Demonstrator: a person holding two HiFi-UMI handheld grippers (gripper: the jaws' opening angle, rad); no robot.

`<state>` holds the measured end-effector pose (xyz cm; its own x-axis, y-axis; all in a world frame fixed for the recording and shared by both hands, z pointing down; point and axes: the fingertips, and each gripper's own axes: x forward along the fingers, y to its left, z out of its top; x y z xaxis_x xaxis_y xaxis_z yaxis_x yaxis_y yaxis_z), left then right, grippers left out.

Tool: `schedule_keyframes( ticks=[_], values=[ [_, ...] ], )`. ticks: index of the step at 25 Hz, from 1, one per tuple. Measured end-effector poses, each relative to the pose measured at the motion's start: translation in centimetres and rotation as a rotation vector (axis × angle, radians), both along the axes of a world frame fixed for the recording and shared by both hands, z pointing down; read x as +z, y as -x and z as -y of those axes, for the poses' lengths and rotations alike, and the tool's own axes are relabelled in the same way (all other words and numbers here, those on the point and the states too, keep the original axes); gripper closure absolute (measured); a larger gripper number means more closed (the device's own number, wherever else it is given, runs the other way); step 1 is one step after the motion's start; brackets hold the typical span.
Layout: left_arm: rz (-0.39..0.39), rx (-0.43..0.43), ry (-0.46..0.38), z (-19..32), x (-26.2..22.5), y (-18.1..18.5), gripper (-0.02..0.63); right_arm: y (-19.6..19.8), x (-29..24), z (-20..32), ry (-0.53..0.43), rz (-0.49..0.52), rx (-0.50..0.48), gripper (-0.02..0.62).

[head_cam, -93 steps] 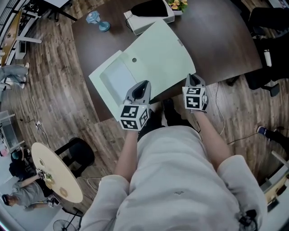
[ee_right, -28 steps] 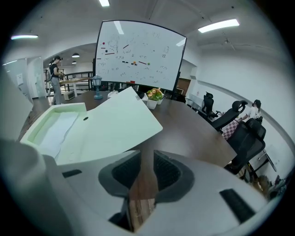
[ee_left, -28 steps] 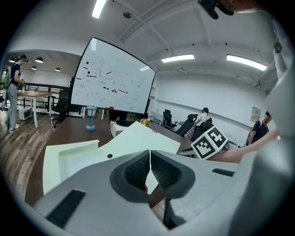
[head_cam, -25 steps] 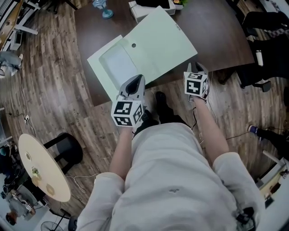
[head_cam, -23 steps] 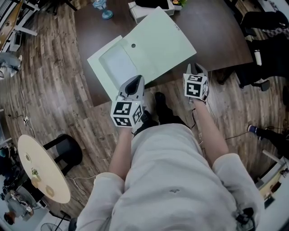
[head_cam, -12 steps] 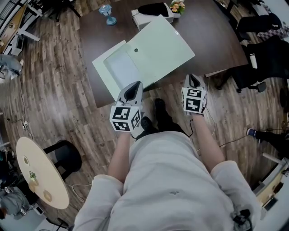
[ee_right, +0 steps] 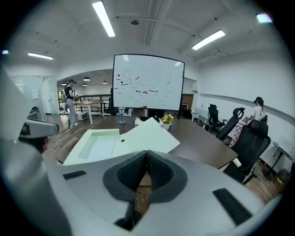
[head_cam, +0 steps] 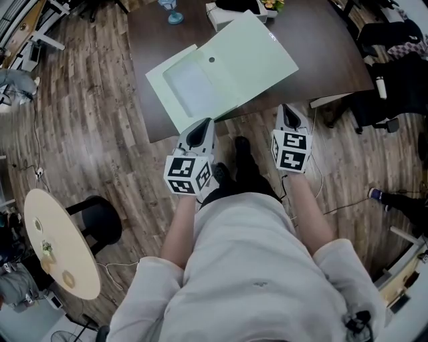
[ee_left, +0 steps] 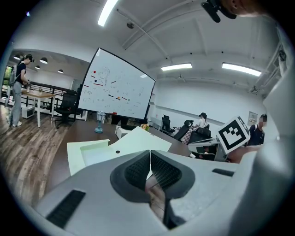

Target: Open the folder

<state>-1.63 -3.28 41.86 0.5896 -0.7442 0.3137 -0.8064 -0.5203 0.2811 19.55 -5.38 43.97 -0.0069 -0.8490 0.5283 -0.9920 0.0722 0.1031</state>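
Observation:
A pale green folder (head_cam: 227, 73) lies open on the dark brown table (head_cam: 328, 47), its tray-like half to the left and its cover, with a small hole, spread to the right. The folder also shows in the left gripper view (ee_left: 131, 142) and the right gripper view (ee_right: 138, 137). My left gripper (head_cam: 202, 124) is shut and empty, held off the table's near edge over the floor. My right gripper (head_cam: 287, 109) is beside it, apart from the folder; its jaws have just been closing with nothing between them and now stand shut.
A white box with flowers (head_cam: 234, 8) and a blue ornament (head_cam: 172, 13) stand at the table's far side. Black office chairs (head_cam: 394, 80) are to the right, a round beige table (head_cam: 57, 250) at lower left. A whiteboard (ee_right: 147, 83) stands beyond the table.
Both grippers have drawn back from the folder's near edge toward the person and now hang over the floor. The folder lies open as before.

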Motion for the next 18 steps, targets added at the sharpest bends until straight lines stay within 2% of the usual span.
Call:
schedule_keyframes(
  ticks=[11, 18],
  values=[
    [-0.03, -0.058, -0.024, -2.7, -1.6, 3.0, 0.6, 6.0, -2.4, -2.0, -0.031, 0.083, -0.153, 0.591],
    [-0.038, -0.107, -0.058, -2.9, -3.1, 5.7, 0.601, 10.4, -3.5, -2.8, -0.034, 0.115, -0.293, 0.591]
  ],
)
